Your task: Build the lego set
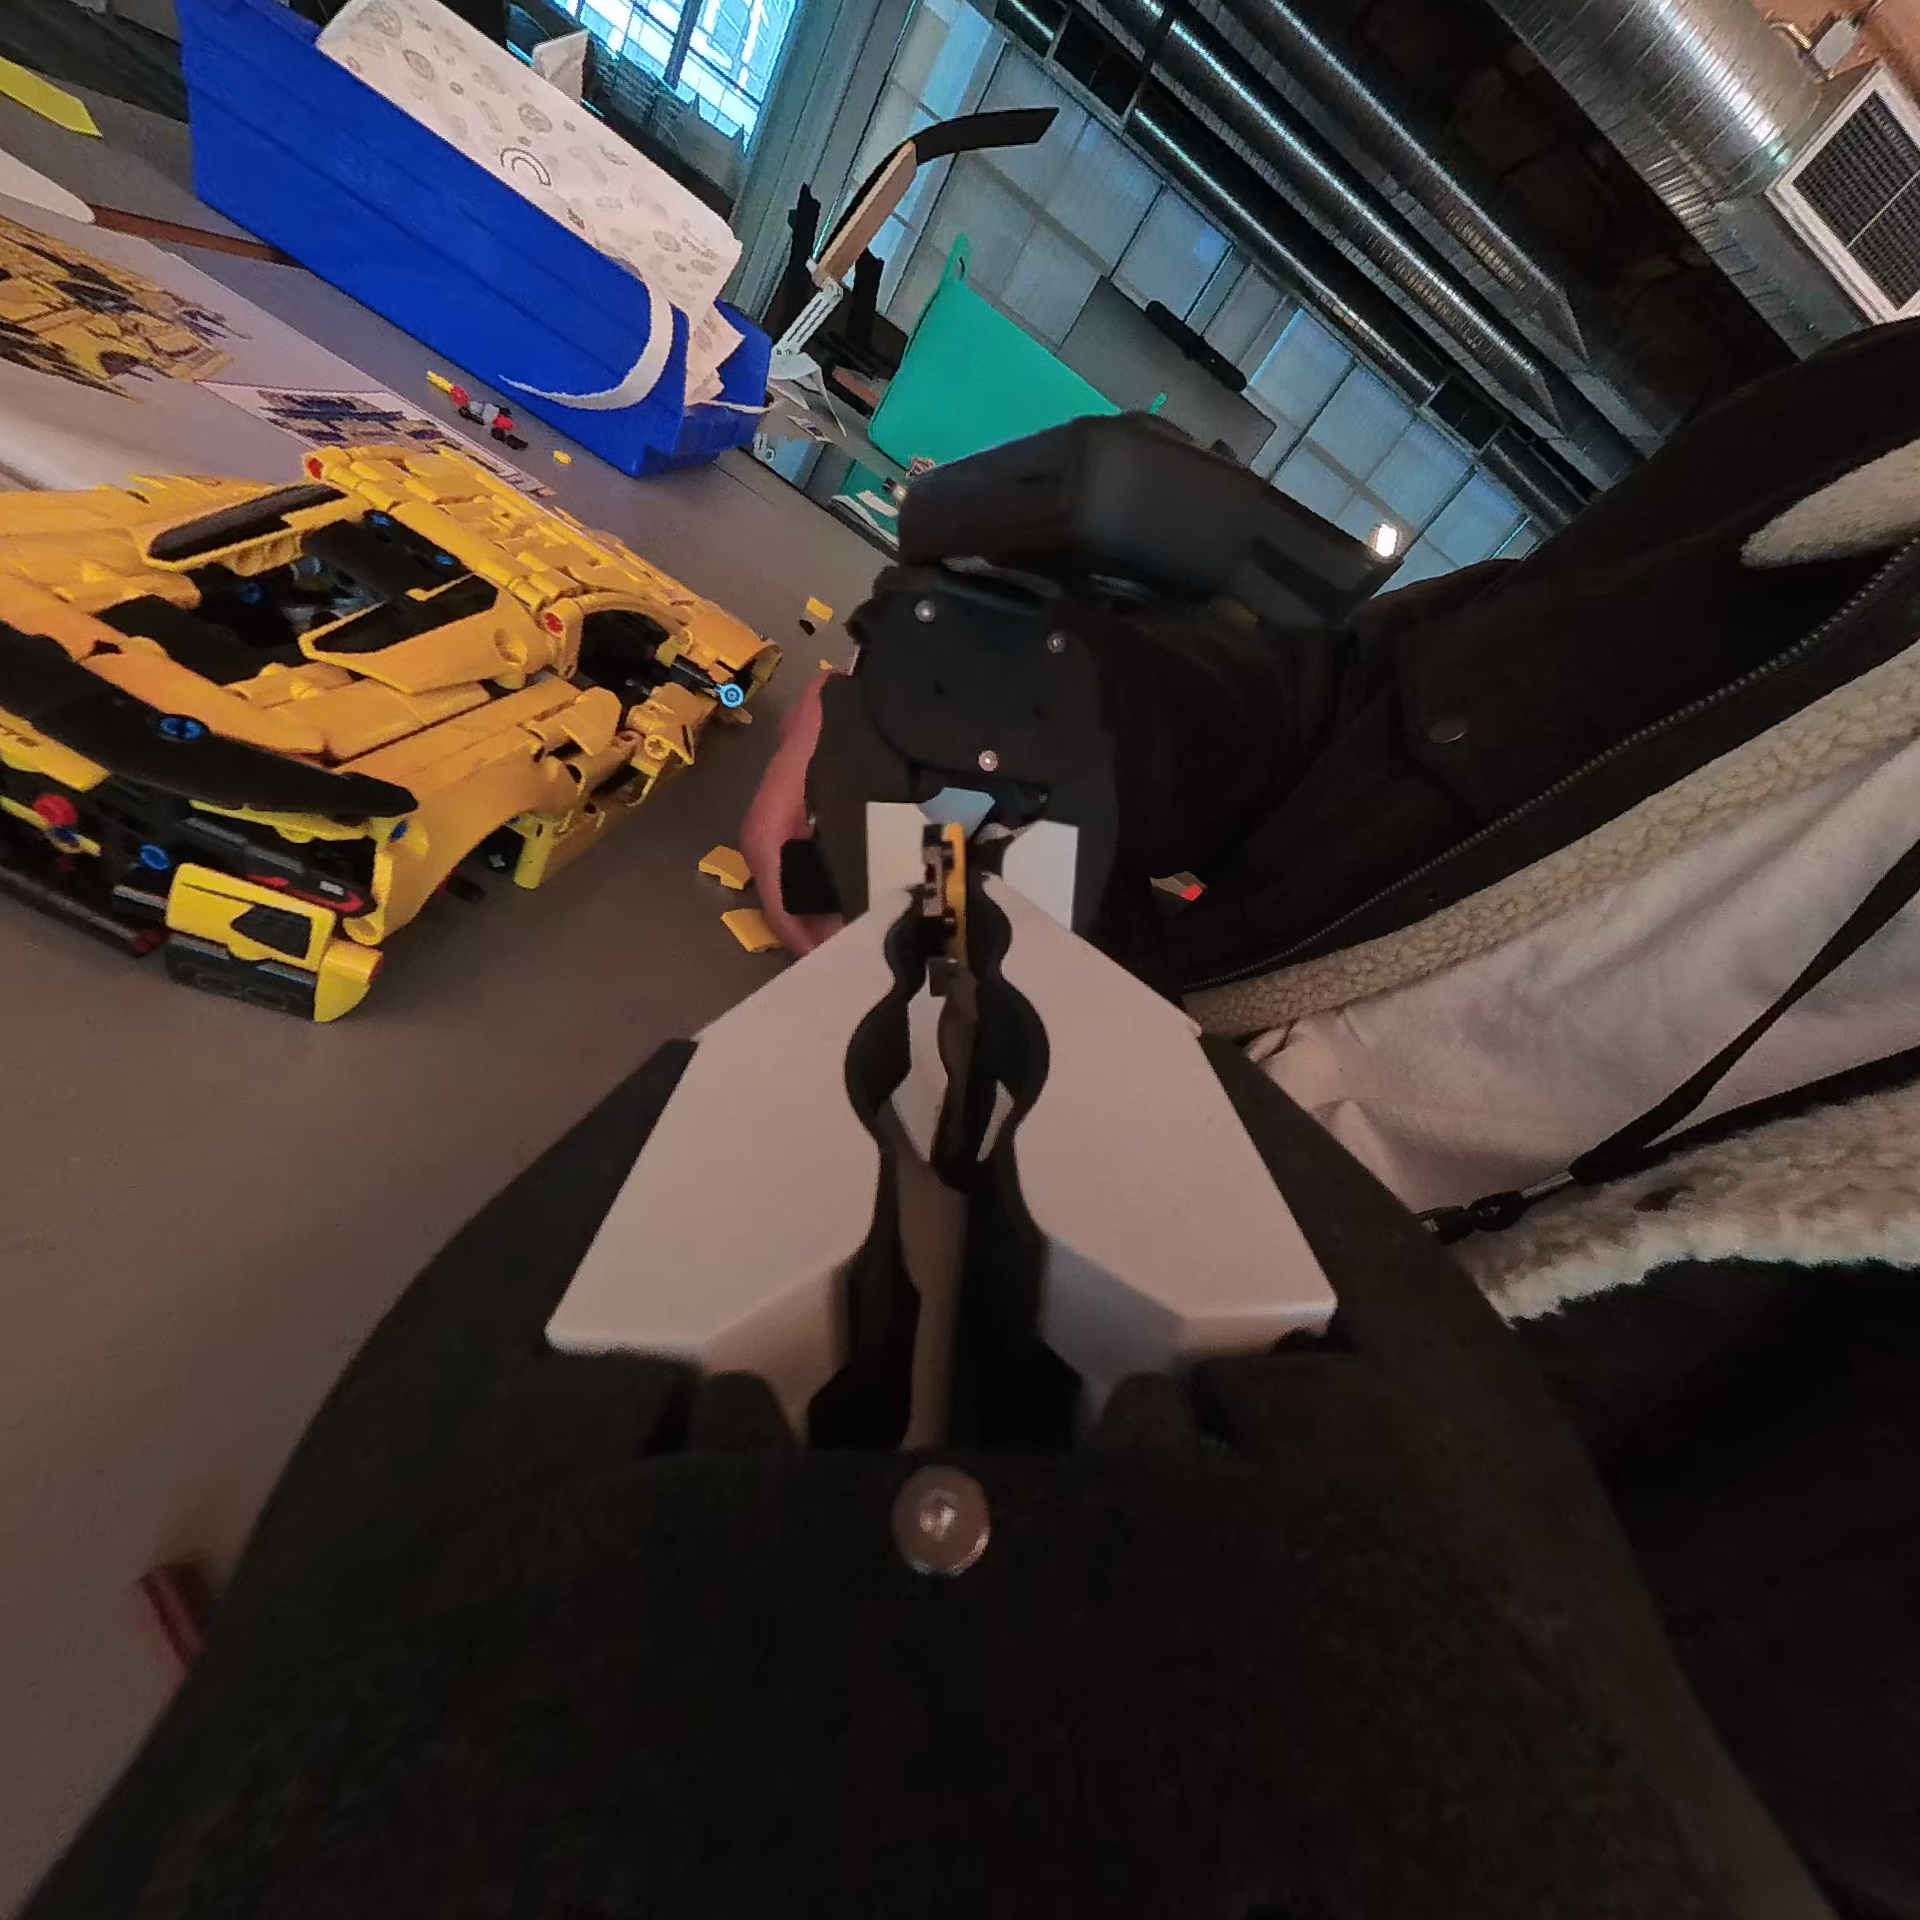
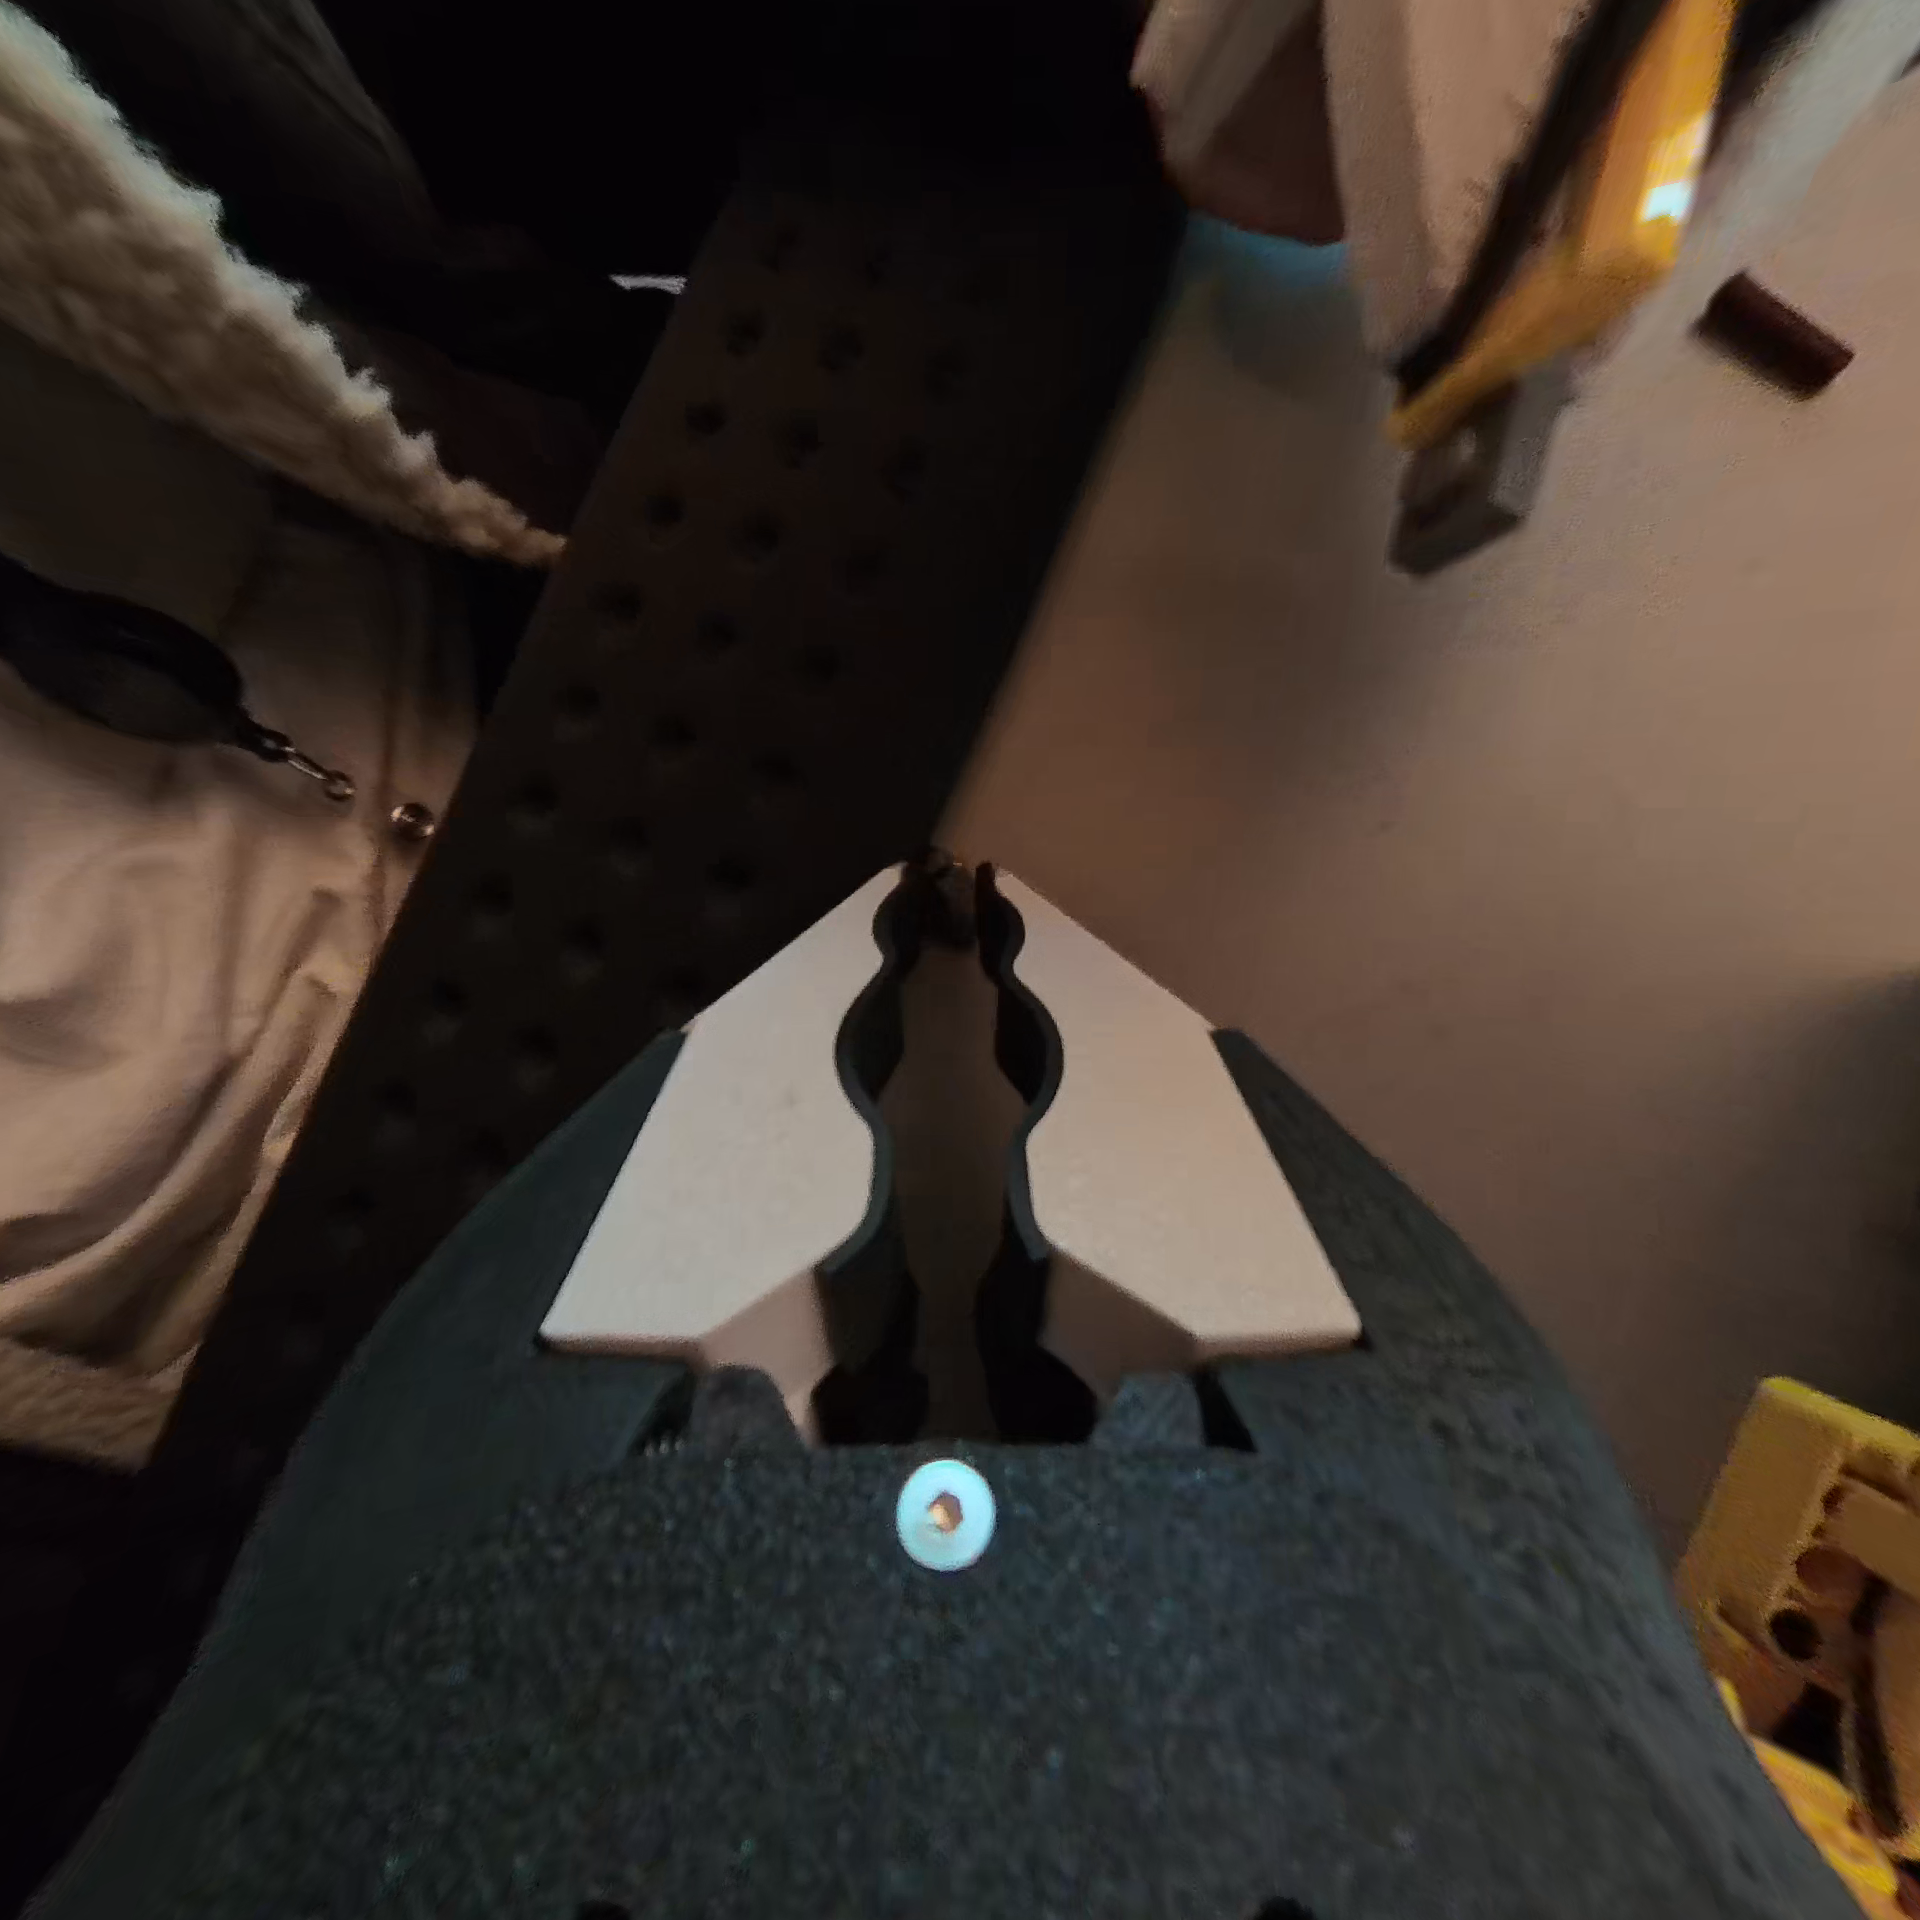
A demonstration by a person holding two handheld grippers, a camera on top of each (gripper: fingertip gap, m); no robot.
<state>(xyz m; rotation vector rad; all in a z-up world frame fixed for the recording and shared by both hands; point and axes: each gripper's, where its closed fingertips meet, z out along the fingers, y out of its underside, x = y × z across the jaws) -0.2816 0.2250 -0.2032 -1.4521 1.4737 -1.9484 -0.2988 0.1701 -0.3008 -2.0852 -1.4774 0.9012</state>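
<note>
A: Where is the left gripper point(image 1: 940, 904)?

B: Held above the grey table point(image 1: 416, 1195), with its white fingers point(image 1: 790, 1122) clamped on a small flat yellow-and-black lego piece point(image 1: 948, 883) at the tips. The piece stands on edge between the pads.

A: And the other one?

B: In the left wrist view the right gripper point(image 1: 971, 821) faces the left one nose to nose, its white fingertips just beside the same piece. A hand point(image 1: 774, 831) grips its black handle.

A: Is it pinching anything?

B: In its own view the right gripper's point(image 2: 951, 904) fingers are nearly together, with something small and dark at the tips. It is too blurred to name.

A: Where is the build itself?

B: The large yellow lego sports car with black trim point(image 1: 312, 707) sits on the table to the left, well apart from both grippers. A few loose yellow tiles point(image 1: 748, 928) lie between the car and the hand. Bare table lies in front of the car's rear bumper.

A: What hems things in?

B: A blue plastic bin point(image 1: 416, 239) stands behind the car, and the person's dark fleece-lined jacket point(image 1: 1558, 883) is close on the right. In the right wrist view a perforated black panel point(image 2: 727, 623) runs along the table's edge.
</note>
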